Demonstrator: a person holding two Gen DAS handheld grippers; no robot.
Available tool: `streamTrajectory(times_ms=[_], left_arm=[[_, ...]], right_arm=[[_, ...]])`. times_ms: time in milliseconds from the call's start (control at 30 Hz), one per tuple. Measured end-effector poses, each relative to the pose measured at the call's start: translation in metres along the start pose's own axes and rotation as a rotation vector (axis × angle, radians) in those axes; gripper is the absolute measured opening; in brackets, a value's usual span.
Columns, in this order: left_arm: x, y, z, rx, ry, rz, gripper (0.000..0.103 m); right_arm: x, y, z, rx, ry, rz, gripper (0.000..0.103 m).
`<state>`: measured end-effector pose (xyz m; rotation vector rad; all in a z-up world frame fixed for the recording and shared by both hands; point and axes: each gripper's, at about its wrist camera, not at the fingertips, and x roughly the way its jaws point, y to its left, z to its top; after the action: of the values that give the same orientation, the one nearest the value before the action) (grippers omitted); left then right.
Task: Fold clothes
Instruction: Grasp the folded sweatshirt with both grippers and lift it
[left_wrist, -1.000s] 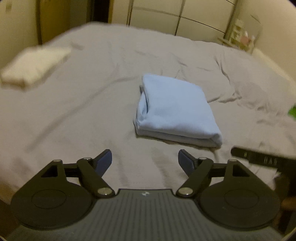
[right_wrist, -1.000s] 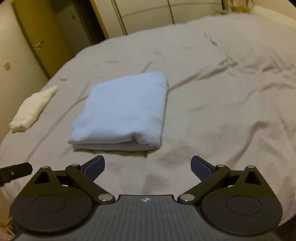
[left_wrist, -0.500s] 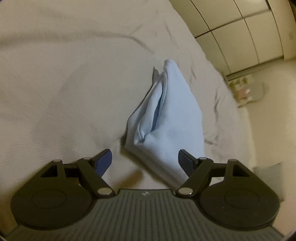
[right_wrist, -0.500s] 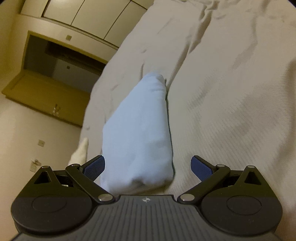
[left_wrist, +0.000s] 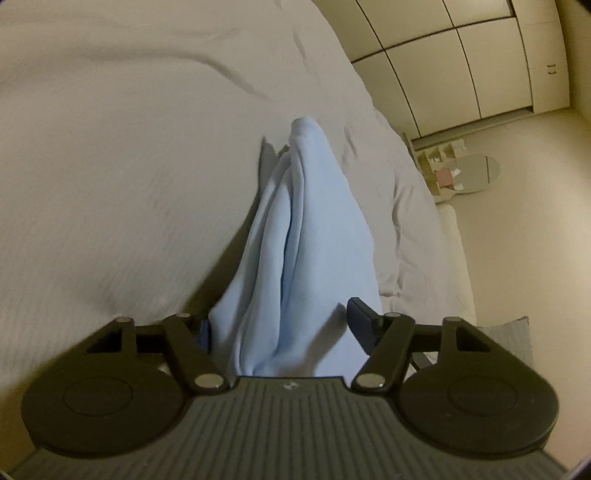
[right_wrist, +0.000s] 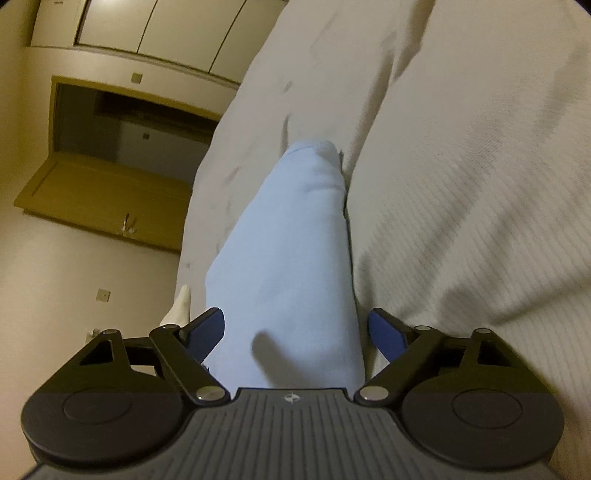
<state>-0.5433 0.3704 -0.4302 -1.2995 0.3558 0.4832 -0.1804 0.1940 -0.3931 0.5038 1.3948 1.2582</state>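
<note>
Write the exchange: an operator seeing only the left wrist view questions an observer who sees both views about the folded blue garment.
Operator: My left gripper straddles the blue garment's layered edges. Where is the right gripper?
Observer: Open, its fingers either side of a smooth, closed side of the garment.
Operator: Anything else on the bed?
Observer: A white cloth lies at the bed's edge, beyond the right gripper's left finger.

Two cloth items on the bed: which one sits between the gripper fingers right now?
The light blue folded garment, straddled by the open right gripper and left gripper. The white cloth lies apart at the bed's edge.
</note>
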Motion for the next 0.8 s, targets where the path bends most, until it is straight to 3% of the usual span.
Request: streamTrajectory(times_ms=[100, 233, 367, 567, 800], left_arm=[[0.011, 0.001, 0.013, 0.004, 0.031, -0.022, 0.054], [0.024, 0.002, 0.023, 0.005, 0.075, -0.048, 0.046], [0.033, 0.004, 0.030, 0.031, 0.101, -0.058, 0.032], [0.029, -0.014, 0.036, 0.088, 0.137, -0.017, 0.023], [-0.009, -0.042, 0.064, 0.003, 0.159, 0.010, 0.020]], right_arm=[[0.013, -0.001, 0.010, -0.014, 0.026, 0.002, 0.081], [0.037, -0.001, 0.019, -0.045, 0.070, 0.012, 0.066], [0.061, 0.001, 0.022, -0.090, 0.104, 0.014, 0.041], [0.052, 0.015, 0.018, -0.047, 0.092, -0.042, 0.034], [0.041, 0.102, 0.027, -0.064, 0.129, -0.100, 0.032]])
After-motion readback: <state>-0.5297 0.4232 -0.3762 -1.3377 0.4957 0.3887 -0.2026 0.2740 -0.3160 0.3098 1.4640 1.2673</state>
